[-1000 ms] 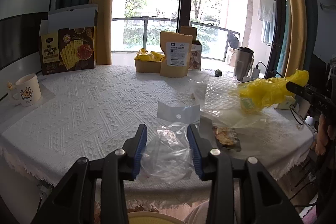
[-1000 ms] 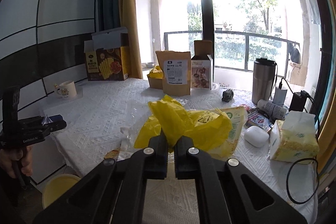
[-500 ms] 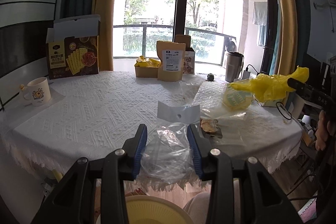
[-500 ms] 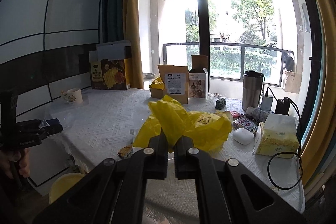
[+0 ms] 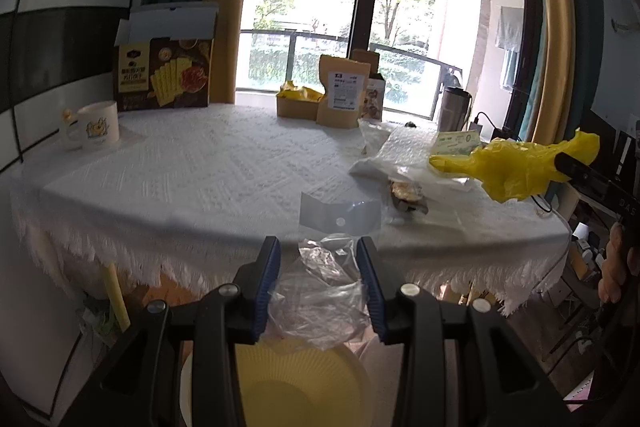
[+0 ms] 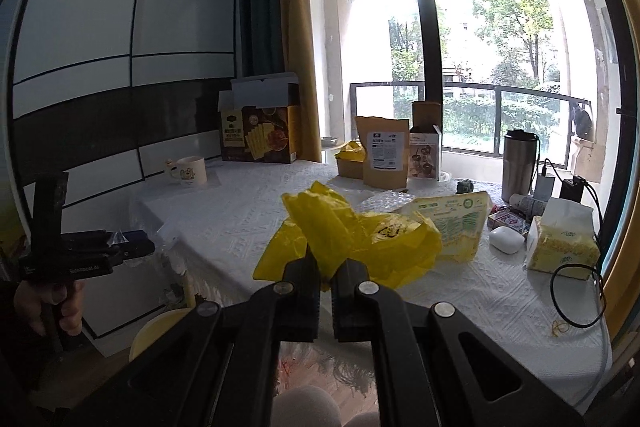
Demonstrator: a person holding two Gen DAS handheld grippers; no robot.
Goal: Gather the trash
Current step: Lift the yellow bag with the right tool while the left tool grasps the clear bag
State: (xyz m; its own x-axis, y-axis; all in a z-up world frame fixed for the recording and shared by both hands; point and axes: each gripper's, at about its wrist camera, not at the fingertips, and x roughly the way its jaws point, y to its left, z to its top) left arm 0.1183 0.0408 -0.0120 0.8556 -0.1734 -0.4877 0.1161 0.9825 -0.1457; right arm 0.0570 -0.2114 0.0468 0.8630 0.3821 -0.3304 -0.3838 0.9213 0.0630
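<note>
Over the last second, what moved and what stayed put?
Both hands drew back from the table: the left gripper carried its clear plastic bag out past the edge, over the yellow bin. The right gripper kept its jaws shut on the yellow bag. Nothing was released; the table items stayed.

right gripper (image 5: 592, 183) body: "DAS", cut off at the edge
left gripper (image 6: 86, 259) body: small white print, unreadable
snack box (image 5: 164, 75): print too blurred to read

white-clothed table (image 5: 192, 171) bears mug (image 5: 97, 125), boxes, wrappers.
</note>
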